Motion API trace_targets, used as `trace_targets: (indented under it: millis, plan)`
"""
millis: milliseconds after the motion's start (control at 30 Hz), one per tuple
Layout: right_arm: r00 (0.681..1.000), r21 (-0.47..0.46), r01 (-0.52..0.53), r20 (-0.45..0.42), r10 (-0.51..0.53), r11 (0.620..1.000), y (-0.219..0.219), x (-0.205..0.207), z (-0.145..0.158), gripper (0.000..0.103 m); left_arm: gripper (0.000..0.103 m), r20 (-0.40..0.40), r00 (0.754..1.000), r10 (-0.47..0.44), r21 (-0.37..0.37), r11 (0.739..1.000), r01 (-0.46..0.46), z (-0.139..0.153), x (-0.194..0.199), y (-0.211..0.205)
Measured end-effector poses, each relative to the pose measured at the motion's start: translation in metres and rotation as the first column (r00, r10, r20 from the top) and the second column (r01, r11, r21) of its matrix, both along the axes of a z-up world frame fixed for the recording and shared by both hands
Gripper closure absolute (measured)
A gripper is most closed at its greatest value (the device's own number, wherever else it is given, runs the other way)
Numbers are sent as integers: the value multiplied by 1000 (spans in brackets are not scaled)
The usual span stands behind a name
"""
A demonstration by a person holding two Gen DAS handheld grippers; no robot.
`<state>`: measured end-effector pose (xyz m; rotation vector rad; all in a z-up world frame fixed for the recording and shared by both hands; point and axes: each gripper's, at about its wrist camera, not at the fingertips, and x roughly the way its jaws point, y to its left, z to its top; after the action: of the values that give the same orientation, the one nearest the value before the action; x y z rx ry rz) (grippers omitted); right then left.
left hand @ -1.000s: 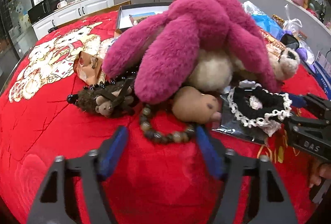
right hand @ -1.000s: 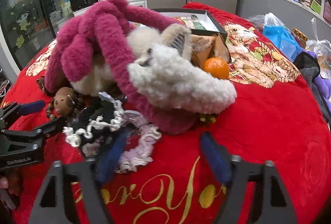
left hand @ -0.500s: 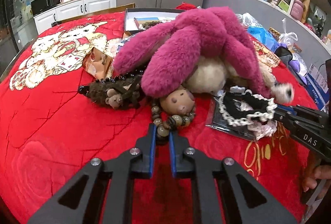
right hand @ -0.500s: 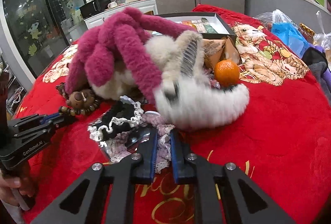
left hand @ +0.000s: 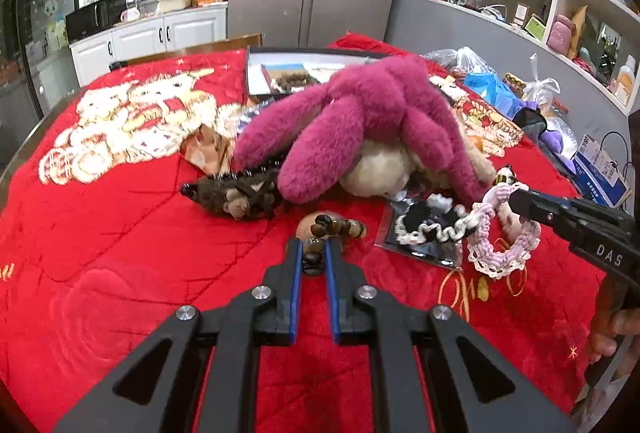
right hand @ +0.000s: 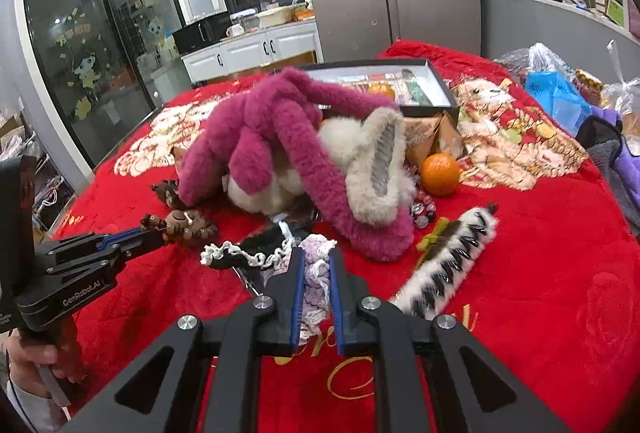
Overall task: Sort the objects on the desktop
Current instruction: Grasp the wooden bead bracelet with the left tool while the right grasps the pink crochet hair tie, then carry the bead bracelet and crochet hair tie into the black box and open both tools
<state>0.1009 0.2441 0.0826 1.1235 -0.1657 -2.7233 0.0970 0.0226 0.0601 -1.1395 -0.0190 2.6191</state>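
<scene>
Low centre of the left wrist view, the left gripper (left hand: 313, 251) is clenched on a string of brown beads (left hand: 334, 227), which loops up from between its blue pads just in front of a small tan toy. At the right edge of that frame the right gripper (left hand: 510, 199) grasps a pale pink lace scrunchie (left hand: 504, 249), hanging beside a black-and-white scrunchie (left hand: 430, 227) that lies on a dark packet.

In the right wrist view the scrunchie sits bunched between the right gripper's pads at lower centre, while the left gripper enters from the left edge with the beads at its tip, a hand (right hand: 30, 355) gripping its handle at lower left.

A magenta plush (left hand: 372, 125) sprawls across the middle of the red blanket (left hand: 100, 253), over a cream fur toy. An orange (right hand: 439, 175) rests right of centre, a striped furry clip (right hand: 448, 259) lies below it, and an open black box (right hand: 438, 85) sits at upper centre.
</scene>
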Motion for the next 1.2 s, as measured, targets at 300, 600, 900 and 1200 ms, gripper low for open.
trace_targets:
  millis: [300,600,900,1200]
  plan:
    - [997,-3,5,-73,-6,1000,5,10,30,91,92,-52,999,-7,21,1000,8,31,11,1]
    - [995,16,-16,-100,17,1000,-3,16,43,91,92,-59,998,-16,10,1000,17,40,18,8]
    - [991,21,-37,-131,39,999,-10,15,58,91,92,-88,996,-22,25,999,25,59,16,7]
    - [981,4,-57,-185,57,998,-19,3,84,91,92,-115,992,-49,20,998,52,82,-2,21]
